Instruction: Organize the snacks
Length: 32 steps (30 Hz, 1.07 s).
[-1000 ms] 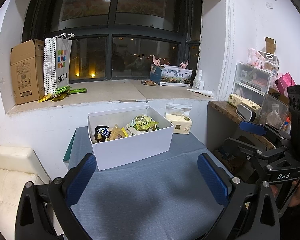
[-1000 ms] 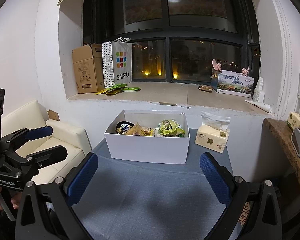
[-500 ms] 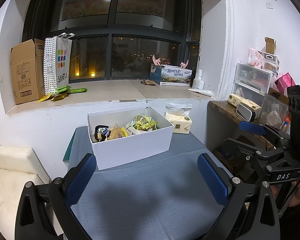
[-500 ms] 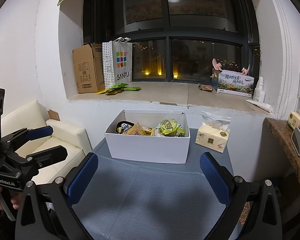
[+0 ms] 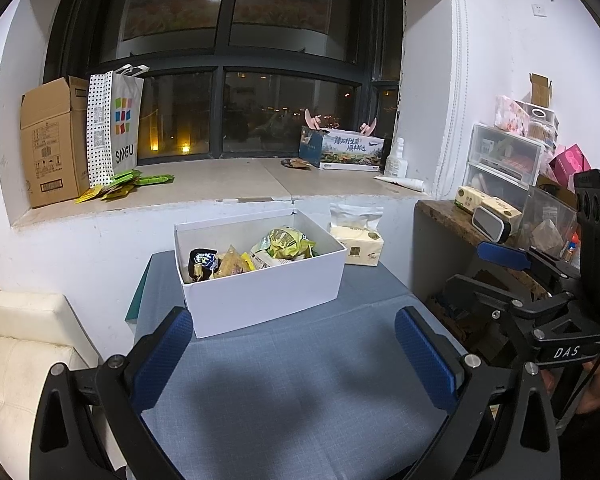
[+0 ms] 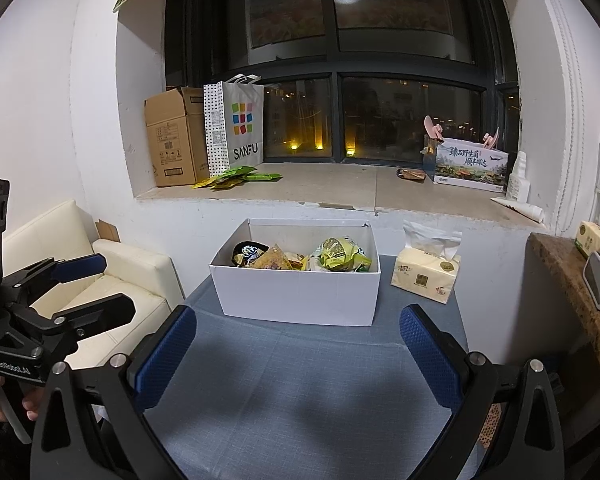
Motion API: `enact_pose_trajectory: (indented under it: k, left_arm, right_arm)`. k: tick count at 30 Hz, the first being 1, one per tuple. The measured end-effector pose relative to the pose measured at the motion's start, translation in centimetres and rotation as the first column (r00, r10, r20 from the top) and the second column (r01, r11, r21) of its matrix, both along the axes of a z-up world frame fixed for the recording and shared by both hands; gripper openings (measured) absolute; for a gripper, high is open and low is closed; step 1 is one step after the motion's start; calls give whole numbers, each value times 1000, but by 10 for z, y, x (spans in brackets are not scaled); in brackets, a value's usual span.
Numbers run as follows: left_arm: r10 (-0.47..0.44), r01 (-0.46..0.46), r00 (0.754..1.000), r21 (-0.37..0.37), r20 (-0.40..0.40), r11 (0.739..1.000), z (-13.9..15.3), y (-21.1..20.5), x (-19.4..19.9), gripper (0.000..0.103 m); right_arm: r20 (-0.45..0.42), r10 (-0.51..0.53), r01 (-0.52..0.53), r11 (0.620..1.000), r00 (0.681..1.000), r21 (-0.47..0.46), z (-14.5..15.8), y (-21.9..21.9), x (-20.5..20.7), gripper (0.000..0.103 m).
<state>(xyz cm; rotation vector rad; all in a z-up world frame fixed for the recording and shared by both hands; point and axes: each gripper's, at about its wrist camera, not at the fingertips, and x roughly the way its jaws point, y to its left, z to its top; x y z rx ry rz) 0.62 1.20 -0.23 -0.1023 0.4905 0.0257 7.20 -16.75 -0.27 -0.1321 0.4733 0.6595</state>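
Note:
A white open box (image 5: 260, 292) (image 6: 296, 292) stands at the far end of the blue-grey table (image 5: 292, 392) (image 6: 300, 392). Several snack packets lie inside it, among them a green-yellow bag (image 5: 286, 242) (image 6: 340, 254), an orange one (image 5: 230, 266) (image 6: 274, 260) and a dark one (image 5: 202, 260). My left gripper (image 5: 292, 360) is open and empty over the near table, short of the box. My right gripper (image 6: 298, 356) is open and empty, also short of the box. Each gripper shows at the side of the other's view, the right gripper (image 5: 500, 276) and the left gripper (image 6: 88, 288).
A tissue pack (image 5: 356, 244) (image 6: 426, 276) sits right of the box. The windowsill behind holds a cardboard box (image 6: 172, 136), a SANFU bag (image 6: 236, 128), green packets (image 6: 236, 176) and a printed box (image 6: 470, 168). A cream sofa (image 6: 112, 272) stands left, cluttered shelves (image 5: 504, 168) right.

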Motion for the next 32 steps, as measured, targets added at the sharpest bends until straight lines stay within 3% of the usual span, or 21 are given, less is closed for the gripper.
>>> enact_pose_trajectory:
  k: [32]
  left_arm:
    - [-10,10,1000,-19,-1,1000,0,-1,-1,103]
  right_arm:
    - [-4,7,-7,1000,1000,3,-2,0,-3,103]
